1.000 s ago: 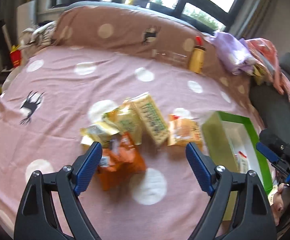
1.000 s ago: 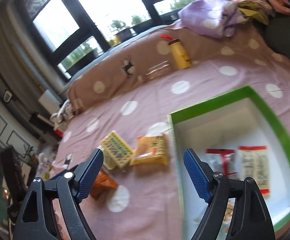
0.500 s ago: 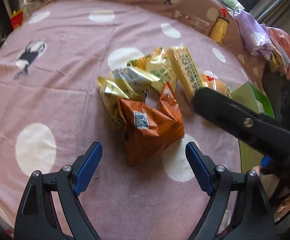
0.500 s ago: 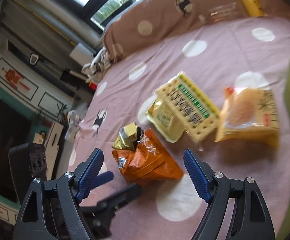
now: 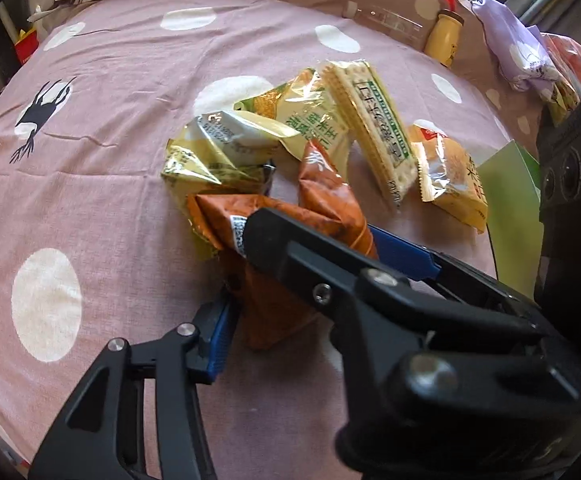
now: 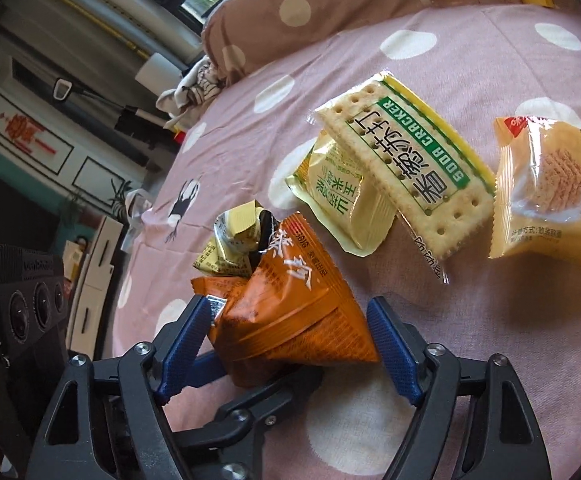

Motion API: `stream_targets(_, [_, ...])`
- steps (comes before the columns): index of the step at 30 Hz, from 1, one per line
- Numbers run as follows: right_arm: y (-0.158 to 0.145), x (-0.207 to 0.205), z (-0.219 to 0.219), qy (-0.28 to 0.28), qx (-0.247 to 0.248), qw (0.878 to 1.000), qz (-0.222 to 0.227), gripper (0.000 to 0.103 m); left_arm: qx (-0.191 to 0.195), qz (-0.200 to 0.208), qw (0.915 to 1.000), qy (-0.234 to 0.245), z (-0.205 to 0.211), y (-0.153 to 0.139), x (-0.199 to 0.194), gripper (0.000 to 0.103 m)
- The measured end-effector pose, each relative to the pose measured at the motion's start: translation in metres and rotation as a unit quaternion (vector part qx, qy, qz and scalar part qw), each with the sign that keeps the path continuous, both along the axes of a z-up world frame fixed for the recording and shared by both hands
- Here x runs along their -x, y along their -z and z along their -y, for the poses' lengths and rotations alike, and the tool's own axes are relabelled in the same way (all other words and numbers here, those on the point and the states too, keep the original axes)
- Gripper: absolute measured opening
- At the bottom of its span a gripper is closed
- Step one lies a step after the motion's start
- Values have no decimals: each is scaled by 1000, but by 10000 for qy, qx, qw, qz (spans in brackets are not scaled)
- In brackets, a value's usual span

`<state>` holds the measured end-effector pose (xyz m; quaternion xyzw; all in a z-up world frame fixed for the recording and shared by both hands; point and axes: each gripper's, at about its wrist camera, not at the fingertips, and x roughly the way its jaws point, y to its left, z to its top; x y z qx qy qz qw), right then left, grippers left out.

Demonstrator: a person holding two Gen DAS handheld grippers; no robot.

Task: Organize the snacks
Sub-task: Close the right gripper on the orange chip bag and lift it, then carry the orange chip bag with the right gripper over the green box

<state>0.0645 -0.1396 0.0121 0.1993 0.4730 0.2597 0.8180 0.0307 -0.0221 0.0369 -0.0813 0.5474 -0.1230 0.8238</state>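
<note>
An orange snack bag (image 6: pixel 290 312) lies on the pink dotted bedspread at the near end of a snack pile; it also shows in the left wrist view (image 5: pixel 286 240). My right gripper (image 6: pixel 286 348) has a blue pad on each side of the bag, jaws narrowed and touching it. My left gripper (image 5: pixel 290 312) is close on the same bag: its left pad touches the bag, its right finger is hidden behind the right gripper's arm. Behind lie a soda cracker pack (image 6: pixel 406 172), yellow-green bags (image 6: pixel 342 200), a gold bag (image 5: pixel 214 152) and a yellow wafer bag (image 6: pixel 550 196).
A green box edge (image 5: pixel 510 204) shows at the right of the left wrist view. A yellow bottle (image 5: pixel 444 36) and a clear bottle (image 5: pixel 386 22) lie by the brown pillow (image 6: pixel 330 12). Clothes are piled at the far right (image 5: pixel 522 52).
Both grippers have moved in onto the orange bag. The right gripper's jaws have narrowed from wide open onto the bag, and its arm now crosses the left wrist view.
</note>
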Motion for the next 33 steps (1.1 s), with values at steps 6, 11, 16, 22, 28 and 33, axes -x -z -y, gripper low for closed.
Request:
stream_targets(6, [-25, 15, 10, 57, -79, 9991, 411, 77, 50, 387, 9991, 139, 4, -21, 9, 43])
stream_targets(11, [-46, 27, 19, 207, 8, 9966, 794, 77, 33, 738, 9970, 237, 15, -39, 17, 43])
stream_targets(16, [-67, 41, 29, 363, 115, 9924, 1171, 77, 103, 1093, 9931, 418, 28, -55, 23, 44])
stream_targets(22, [-82, 53, 39, 577, 248, 9872, 1467, 77, 169, 1362, 9890, 545, 39, -66, 30, 43])
stream_targets(28, [-95, 64, 47, 770, 336, 9816, 1715, 77, 267, 1617, 9841, 687, 48, -77, 37, 43])
stream_targets(33, [-107, 74, 55, 923, 444, 9770, 1872, 77, 395, 1795, 9797, 805, 58, -85, 43, 43])
